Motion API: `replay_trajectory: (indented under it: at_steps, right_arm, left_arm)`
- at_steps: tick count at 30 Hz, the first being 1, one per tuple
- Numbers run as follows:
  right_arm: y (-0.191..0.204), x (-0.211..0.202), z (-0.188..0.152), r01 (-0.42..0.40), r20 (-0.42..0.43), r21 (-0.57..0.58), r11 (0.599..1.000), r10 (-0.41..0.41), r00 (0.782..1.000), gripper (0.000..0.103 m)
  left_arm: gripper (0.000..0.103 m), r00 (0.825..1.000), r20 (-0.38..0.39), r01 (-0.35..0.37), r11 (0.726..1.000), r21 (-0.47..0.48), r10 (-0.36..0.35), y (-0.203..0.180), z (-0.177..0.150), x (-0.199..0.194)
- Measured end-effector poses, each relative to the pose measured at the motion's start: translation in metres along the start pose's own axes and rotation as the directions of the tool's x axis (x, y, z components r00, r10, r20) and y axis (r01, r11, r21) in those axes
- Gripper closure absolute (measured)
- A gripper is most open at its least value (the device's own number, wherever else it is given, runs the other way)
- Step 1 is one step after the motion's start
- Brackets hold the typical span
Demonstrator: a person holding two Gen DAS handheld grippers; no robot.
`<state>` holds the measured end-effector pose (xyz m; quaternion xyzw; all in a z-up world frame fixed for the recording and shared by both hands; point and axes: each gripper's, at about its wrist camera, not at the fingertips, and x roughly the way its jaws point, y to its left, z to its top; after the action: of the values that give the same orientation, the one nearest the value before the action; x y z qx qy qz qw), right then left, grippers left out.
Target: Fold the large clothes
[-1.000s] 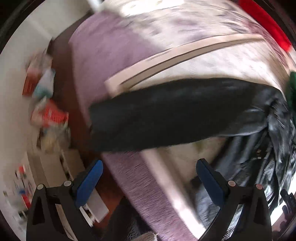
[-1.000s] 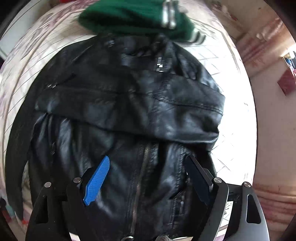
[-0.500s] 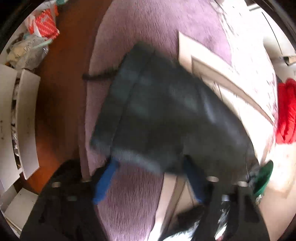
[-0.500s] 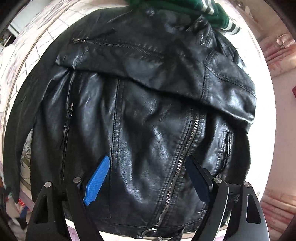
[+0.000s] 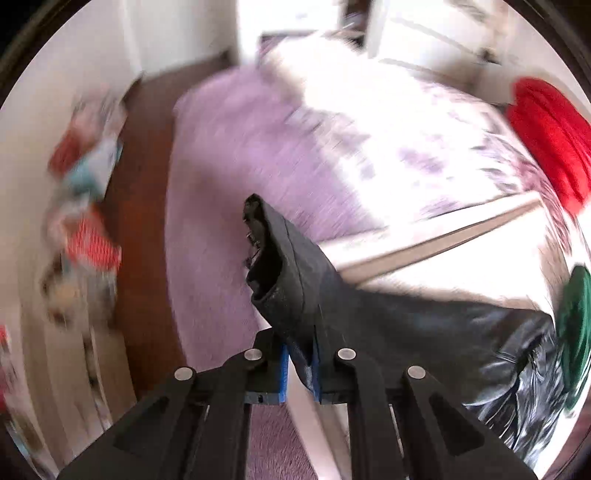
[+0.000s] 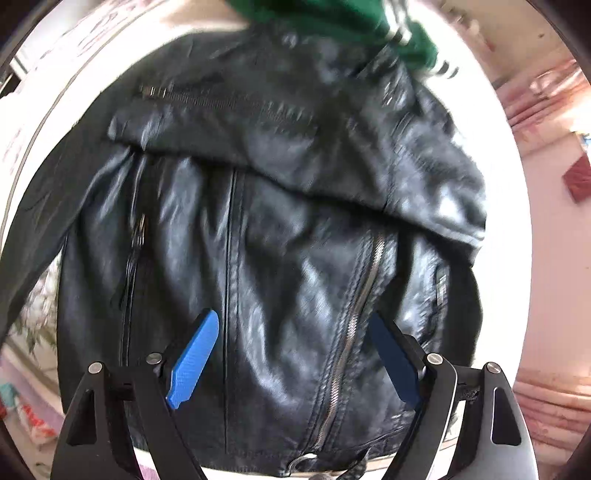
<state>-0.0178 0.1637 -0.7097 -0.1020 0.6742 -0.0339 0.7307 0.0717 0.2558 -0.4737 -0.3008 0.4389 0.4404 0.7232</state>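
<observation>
Two views. Left gripper (image 5: pixel 300 363), jaws clamped on black leather sleeve cuff (image 5: pixel 280 273), lifts it over purple blanket (image 5: pixel 221 155); red cloth (image 5: pixel 550 136) seen only here. Right gripper (image 6: pixel 291 354), jaws wide and empty, hangs above black leather jacket (image 6: pixel 280 229) spread on white bedspread (image 6: pixel 506 229); green garment (image 6: pixel 332 18) beyond the collar.
</observation>
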Motion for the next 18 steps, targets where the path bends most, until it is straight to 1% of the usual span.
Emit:
replay_trajectory:
  at_steps: [2,4,6,8,10,11,13,14,15,16,18]
  right_arm:
    - [0.003,-0.011,0.003,0.073,0.036,-0.004,0.997,-0.073,0.997,0.018]
    - [0.006,-0.015,0.015,0.142,0.068,0.002,0.990,-0.142,0.988,0.018]
    - [0.005,-0.025,0.041,0.182,0.087,0.008,0.983,-0.182,0.979,0.017]
    - [0.004,-0.035,0.061,0.198,0.103,0.020,0.980,-0.199,0.975,0.015]
    - [0.003,-0.033,0.073,0.187,0.119,0.043,0.981,-0.191,0.974,0.015]
    - [-0.006,-0.045,0.096,0.177,0.120,0.049,0.983,-0.182,0.976,0.015]
    - [-0.012,-0.037,0.106,0.151,0.117,0.079,0.985,-0.159,0.980,0.015]
    - [-0.030,-0.023,0.128,0.133,0.110,0.090,0.987,-0.142,0.984,0.015]
    - [-0.041,-0.018,0.139,0.111,0.095,0.108,0.988,-0.121,0.988,0.015]
    - [-0.052,-0.014,0.142,0.079,0.079,0.143,0.987,-0.091,0.993,0.015]
    - [-0.075,-0.006,0.144,0.040,0.058,0.203,0.978,-0.053,0.997,0.015]
  left_arm:
    - [0.097,0.998,0.065,0.013,0.995,0.100,-0.019,-0.029,0.016,-0.020]
    - [0.097,0.994,0.100,0.028,0.984,0.176,-0.046,-0.056,0.025,-0.030]
    - [0.097,0.986,0.140,0.051,0.961,0.271,-0.092,-0.090,0.032,-0.044]
    - [0.097,0.977,0.165,0.068,0.933,0.354,-0.134,-0.118,0.032,-0.049]
    - [0.097,0.968,0.181,0.084,0.901,0.427,-0.176,-0.132,0.033,-0.045]
    - [0.097,0.964,0.182,0.088,0.880,0.466,-0.193,-0.147,0.029,-0.046]
    - [0.097,0.959,0.172,0.103,0.847,0.522,-0.224,-0.172,0.024,-0.049]
    - [0.097,0.956,0.161,0.117,0.824,0.555,-0.244,-0.189,0.017,-0.052]
    - [0.098,0.953,0.151,0.128,0.805,0.579,-0.261,-0.202,0.011,-0.055]
    - [0.098,0.950,0.146,0.137,0.787,0.601,-0.277,-0.212,0.004,-0.057]
    - [0.098,0.939,0.117,0.173,0.738,0.653,-0.324,-0.246,-0.015,-0.070]
